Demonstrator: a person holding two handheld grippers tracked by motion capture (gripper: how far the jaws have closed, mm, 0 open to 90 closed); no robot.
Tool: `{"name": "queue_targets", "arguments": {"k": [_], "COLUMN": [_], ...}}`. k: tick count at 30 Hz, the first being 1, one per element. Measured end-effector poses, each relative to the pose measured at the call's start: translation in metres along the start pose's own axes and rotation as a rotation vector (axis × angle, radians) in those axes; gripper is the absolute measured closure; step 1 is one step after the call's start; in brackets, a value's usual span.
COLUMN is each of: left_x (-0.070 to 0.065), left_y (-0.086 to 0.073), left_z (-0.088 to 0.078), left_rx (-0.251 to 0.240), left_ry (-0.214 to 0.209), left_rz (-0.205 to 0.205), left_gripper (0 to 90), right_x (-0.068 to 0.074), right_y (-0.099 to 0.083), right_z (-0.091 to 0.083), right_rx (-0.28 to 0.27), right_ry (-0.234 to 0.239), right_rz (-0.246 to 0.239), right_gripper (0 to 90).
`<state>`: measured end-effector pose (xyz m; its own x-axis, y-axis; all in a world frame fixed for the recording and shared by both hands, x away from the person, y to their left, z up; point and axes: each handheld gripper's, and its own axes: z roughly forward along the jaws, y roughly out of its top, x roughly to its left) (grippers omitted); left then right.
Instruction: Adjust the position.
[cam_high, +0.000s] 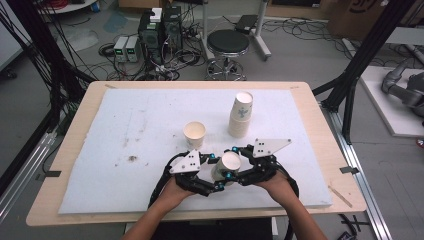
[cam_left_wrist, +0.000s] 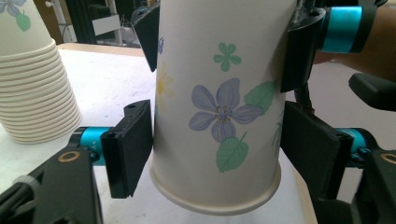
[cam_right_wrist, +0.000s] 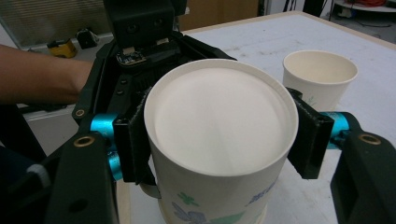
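A: So, what is the left claw doing?
B: Its jaws pinch the flowered paper cup near the rim, at six o'clock on the counter.
A: And the right claw?
B: Clamped on that same upside-down cup nearer its base. A single cup sits at eleven o'clock from it, the cup stack at one.

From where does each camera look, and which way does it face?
High view: above the person's table edge, looking forward and down at the white foam mat; both forearms show.
Left gripper view: on the left gripper, facing the upside-down flowered white paper cup; its black jaws show.
Right gripper view: on the right gripper, looking over that cup's base; its jaws and the other forearm show.
Both gripper views share the cup.
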<state>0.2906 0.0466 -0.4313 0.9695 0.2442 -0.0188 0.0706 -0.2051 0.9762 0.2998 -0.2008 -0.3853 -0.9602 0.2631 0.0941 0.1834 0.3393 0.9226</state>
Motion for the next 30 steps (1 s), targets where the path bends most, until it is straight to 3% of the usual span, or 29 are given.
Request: {"name": "queue_targets", "arguments": {"k": [4,7,11,18,23,30], "left_x": [0.000,0.001,0.002,0.003,0.004,0.005], "left_y": [0.000,0.001,0.004,0.017,0.027,0.037], "left_z": [-0.001,-0.003,-0.006,-0.018,-0.025,-0.028], "left_rx": [0.011,0.025,0.064,0.198,0.303,0.410], "left_ry": [-0.001,-0.001,-0.014,-0.040,-0.058,-0.069], "left_rz": [0.003,0.000,-0.010,0.013,0.036,0.061], "left_gripper": [31.4,32.6,34.1,34.5,34.8,35.3], "right_x": [0.000,-0.001,0.000,0.002,0.005,0.006], "right_y": [-0.001,-0.001,-0.001,0.002,0.006,0.010], "right_z": [0.001,0.003,0.003,-0.001,0.001,0.008], "right_rx": [0.004,-0.003,-0.019,-0.020,0.016,0.062], "right_ry": [0.001,0.010,0.018,0.022,0.038,0.055], "right_rz": [0.003,0.041,0.049,0.019,-0.032,-0.068], "right_gripper": [34.5,22.0,20.1,20.1,20.1,20.1]}}
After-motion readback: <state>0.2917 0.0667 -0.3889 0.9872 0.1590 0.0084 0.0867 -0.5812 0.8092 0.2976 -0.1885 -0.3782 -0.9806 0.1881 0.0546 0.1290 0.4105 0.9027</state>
